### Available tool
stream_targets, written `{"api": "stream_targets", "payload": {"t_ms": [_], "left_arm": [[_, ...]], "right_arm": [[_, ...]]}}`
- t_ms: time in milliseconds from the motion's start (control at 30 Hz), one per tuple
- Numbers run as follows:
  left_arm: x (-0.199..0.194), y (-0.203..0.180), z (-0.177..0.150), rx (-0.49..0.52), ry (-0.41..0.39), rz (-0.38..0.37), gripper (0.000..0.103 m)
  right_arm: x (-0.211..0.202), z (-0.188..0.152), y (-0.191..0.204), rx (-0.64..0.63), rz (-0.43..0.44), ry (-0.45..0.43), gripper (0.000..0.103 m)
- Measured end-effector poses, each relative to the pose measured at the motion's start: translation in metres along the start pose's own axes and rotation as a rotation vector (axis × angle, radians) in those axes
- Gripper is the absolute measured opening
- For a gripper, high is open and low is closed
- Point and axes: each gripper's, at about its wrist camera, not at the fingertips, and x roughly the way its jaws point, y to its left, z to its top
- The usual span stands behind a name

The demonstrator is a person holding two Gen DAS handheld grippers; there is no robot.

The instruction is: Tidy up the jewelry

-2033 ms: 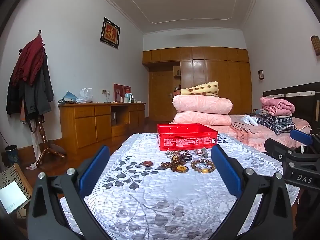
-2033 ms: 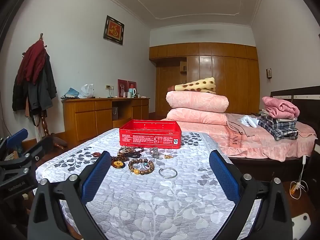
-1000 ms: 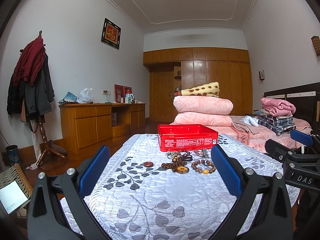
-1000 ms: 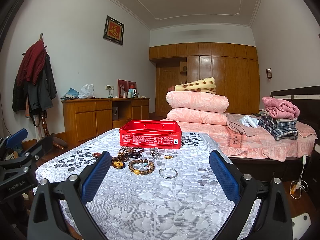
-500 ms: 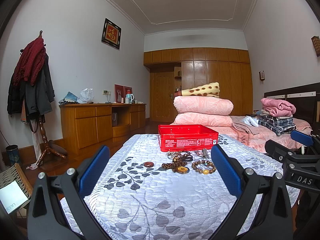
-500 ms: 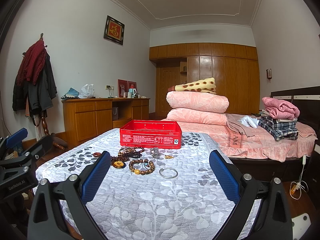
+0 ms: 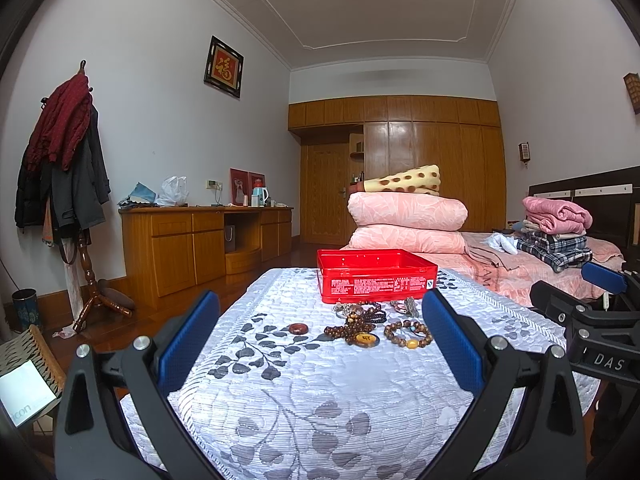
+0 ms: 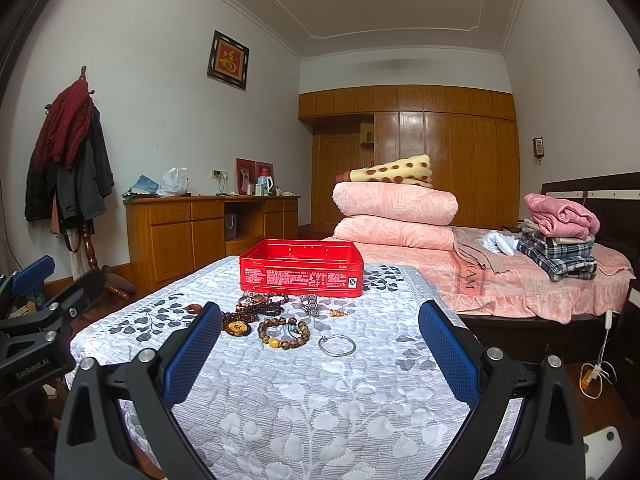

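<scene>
A red tin box [image 7: 376, 276] [image 8: 301, 267] stands open at the far end of a table with a white leaf-patterned cloth [image 7: 304, 392] [image 8: 320, 396]. In front of it lies jewelry: a bead bracelet [image 7: 408, 334] [image 8: 284, 333], a dark bead string with an amber pendant [image 7: 362, 336] [image 8: 238, 327], a red-brown ring [image 7: 298, 328] [image 8: 194, 308], a silver bangle [image 8: 337, 345], a metal watch band [image 8: 310, 304] and a small gold piece [image 8: 338, 313]. My left gripper [image 7: 320, 338] and right gripper [image 8: 319, 338] are both open and empty, short of the jewelry.
A bed [image 8: 540, 276] with stacked pink quilts [image 8: 396, 216] and folded clothes [image 8: 560, 236] lies to the right. A wooden desk [image 7: 200, 240] and a coat rack [image 7: 80, 208] stand at the left wall. The table edges drop off left and right.
Both grippers have edged slightly forward toward the jewelry; both stay open. Nothing on the table has moved.
</scene>
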Motion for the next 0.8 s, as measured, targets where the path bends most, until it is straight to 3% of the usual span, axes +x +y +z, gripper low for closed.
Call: {"api": "stream_targets", "payload": {"t_ms": [800], "left_arm": [[0.020,0.002,-0.001,-0.001,0.057,0.011,0.098]], "right_arm": [[0.017,-0.005,-0.003,0.003,0.008,0.054,0.097]]}}
